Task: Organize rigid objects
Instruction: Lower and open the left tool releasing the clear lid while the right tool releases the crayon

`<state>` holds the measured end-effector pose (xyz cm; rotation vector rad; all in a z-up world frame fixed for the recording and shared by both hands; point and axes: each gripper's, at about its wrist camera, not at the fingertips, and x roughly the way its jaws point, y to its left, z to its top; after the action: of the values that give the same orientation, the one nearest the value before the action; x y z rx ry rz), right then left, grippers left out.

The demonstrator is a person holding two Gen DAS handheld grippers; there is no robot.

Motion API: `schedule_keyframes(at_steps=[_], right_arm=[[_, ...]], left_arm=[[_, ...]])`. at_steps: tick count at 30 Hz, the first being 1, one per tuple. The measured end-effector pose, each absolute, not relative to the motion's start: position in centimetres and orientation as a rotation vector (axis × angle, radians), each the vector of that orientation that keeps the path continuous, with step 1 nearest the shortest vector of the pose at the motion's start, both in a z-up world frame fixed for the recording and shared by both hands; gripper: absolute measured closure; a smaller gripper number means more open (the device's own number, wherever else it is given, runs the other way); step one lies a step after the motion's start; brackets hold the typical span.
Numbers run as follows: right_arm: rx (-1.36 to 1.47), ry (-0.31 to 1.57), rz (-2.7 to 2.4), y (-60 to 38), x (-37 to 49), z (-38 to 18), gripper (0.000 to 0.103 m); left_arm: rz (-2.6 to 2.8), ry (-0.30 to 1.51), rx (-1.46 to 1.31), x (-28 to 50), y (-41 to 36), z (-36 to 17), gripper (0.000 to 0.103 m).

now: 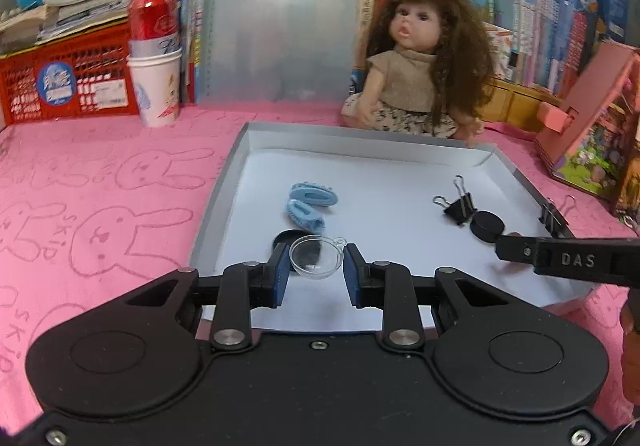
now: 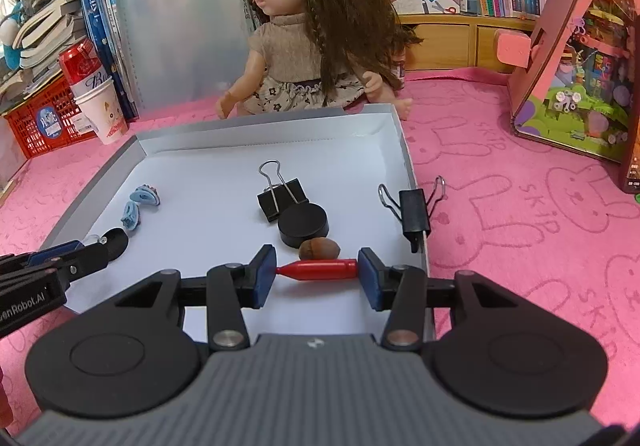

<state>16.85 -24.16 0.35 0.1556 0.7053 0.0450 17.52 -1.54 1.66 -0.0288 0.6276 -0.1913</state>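
A shallow white box lid [image 1: 224, 190] [image 2: 404, 150] lies on the pink cloth. In it are two blue hair clips [image 1: 312, 202] [image 2: 138, 204], a black binder clip [image 1: 460, 206] [image 2: 282, 196], a black puck [image 1: 486, 226] [image 2: 304, 224], a flat black disc [image 1: 286, 236] [image 2: 116, 240] and a brown acorn [image 2: 320, 248]. My left gripper [image 1: 316, 272] holds a clear plastic half-sphere [image 1: 316, 262] between its pads, low over the lid's near left. My right gripper [image 2: 318, 272] is shut end to end on a red bullet-shaped piece [image 2: 320, 269] just above the lid's near right.
A second binder clip [image 2: 414, 208] [image 1: 554, 216] is clamped on the lid's right wall. A doll [image 1: 420, 62] [image 2: 312, 26] sits behind the lid. A red can in a paper cup [image 1: 154, 58], a red crate [image 1: 60, 82] and a pink toy house [image 2: 580, 58] stand around.
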Motion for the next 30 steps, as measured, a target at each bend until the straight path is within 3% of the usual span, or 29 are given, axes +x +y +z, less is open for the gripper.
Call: schedule_keyframes(at_steps=[8,10,14,19,30], right_arm=[[0.183,0.688,0.066,-24.4,16.5,0.4,0.049],[0.186,0.680,0.064,-24.5,16.3,0.5,0.040],[0.186,0.666,0.069,-24.6,15.9,0.9,0.038],[0.157,0.635,0.092,-24.4,14.8,1.4,0.032],[0.073,0.548,0.176,-23.7,10.4,2.5,0.024]], left_arm=[[-0.186,0.651,-0.026,17.8,-1.5,1.2,0.074],[-0.187,0.650,-0.027,17.7,-1.5,1.2,0.062],[-0.187,0.634,-0.025,17.3,-1.4,1.6,0.055],[-0.218,0.624,-0.016,16.1,-1.4,2.1,0.038],[-0.279,0.578,0.007,11.5,-1.1,3.2,0.027]])
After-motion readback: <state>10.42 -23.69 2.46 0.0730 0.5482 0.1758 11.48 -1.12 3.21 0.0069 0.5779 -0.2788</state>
